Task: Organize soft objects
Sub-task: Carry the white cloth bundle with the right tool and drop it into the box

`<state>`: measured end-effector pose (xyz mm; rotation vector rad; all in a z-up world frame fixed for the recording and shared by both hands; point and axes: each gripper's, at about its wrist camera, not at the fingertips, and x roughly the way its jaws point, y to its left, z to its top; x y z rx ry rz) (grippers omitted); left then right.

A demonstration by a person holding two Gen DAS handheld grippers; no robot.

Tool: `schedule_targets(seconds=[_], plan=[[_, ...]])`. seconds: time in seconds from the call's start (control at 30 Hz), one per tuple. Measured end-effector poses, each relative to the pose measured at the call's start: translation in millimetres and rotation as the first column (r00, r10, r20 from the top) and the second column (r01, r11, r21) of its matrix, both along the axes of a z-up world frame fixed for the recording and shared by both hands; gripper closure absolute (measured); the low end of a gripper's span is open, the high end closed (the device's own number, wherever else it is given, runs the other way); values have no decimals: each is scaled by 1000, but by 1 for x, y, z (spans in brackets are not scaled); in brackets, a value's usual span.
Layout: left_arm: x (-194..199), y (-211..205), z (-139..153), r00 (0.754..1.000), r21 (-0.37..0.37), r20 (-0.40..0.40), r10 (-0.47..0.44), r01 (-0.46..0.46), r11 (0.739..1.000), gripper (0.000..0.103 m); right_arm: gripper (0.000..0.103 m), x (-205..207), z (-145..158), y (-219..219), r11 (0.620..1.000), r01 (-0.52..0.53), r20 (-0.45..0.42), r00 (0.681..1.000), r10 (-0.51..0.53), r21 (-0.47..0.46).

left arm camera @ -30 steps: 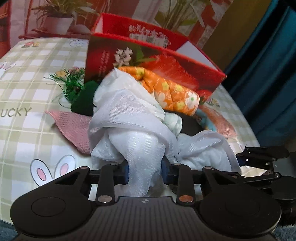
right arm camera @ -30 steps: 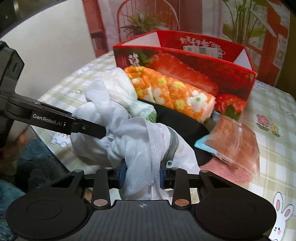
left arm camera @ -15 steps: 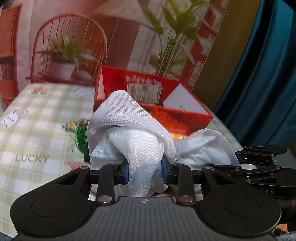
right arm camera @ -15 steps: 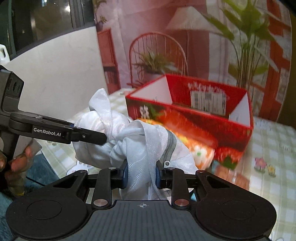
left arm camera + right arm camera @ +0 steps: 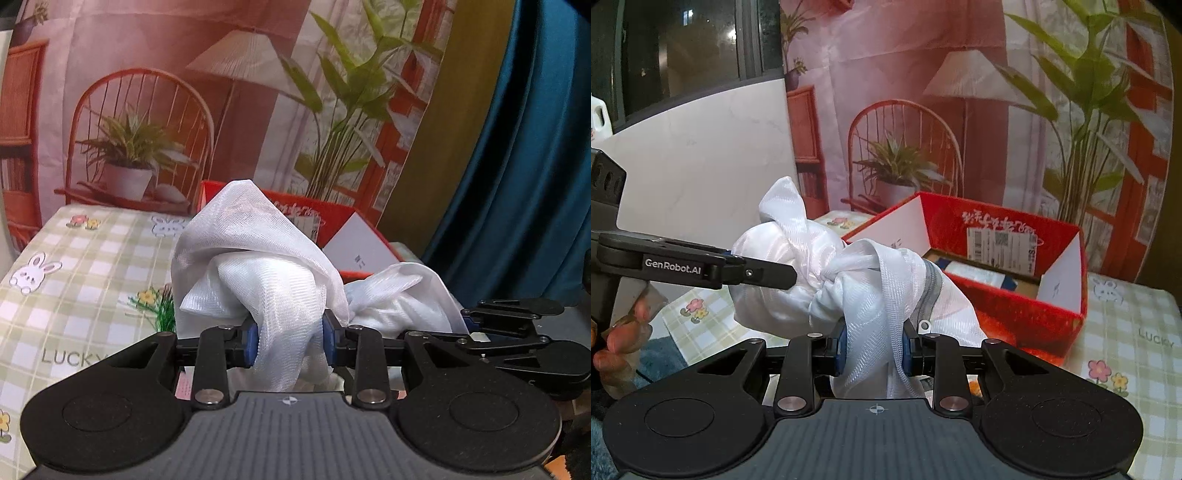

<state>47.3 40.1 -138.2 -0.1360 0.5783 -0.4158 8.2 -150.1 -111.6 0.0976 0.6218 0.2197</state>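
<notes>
Mesh bag (image 5: 273,280) now lifted clear of table (image 5: 92,258), clamped in left gripper (image 5: 290,345) and right gripper (image 5: 873,350); ready for red box (image 5: 1015,295).

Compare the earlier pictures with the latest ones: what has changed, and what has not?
Both grippers have lifted the white mesh laundry bag up off the pile beside the red cardboard box. The left gripper and right gripper stay clamped on it; the box has not moved.

The bunched white mesh bag (image 5: 871,288) is filling the near space ahead; the far red box (image 5: 1015,295) is standing open-topped, checked tablecloth (image 5: 1137,332) lying bare right.
</notes>
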Motion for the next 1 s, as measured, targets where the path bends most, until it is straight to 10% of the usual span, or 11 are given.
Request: schedule_targets(seconds=[1.0], plan=[[24, -6, 8, 999, -6, 17, -35, 35, 999, 67, 78, 18, 4, -22, 998, 65, 57, 996, -65, 1]])
